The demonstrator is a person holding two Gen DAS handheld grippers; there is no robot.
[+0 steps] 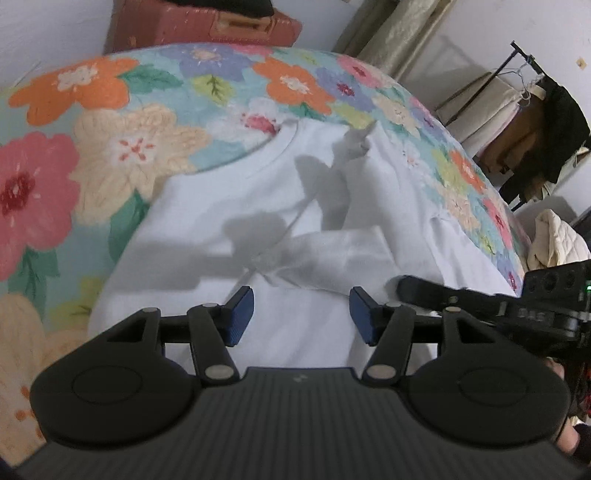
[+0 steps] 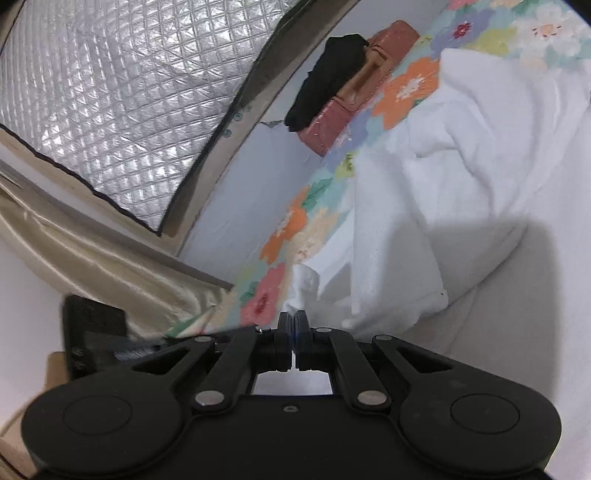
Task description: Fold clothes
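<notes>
Soft, even room light; the white garment [image 1: 229,206] nearly washes out, carrying crisp grey gripper shadows. Fisheye bends the floral bedspread [image 1: 110,122] and far walls; the quilted window cover [image 2: 110,92] glints, edges slightly smeared

A pink suitcase [image 1: 207,27] stands behind the floral bedspread [image 1: 110,122].

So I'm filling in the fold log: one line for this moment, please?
left gripper: open above white cotton T-shirt | right gripper: shut, grip on shirt edge unclear | shirt on floral bedspread, sleeve folded in
</notes>
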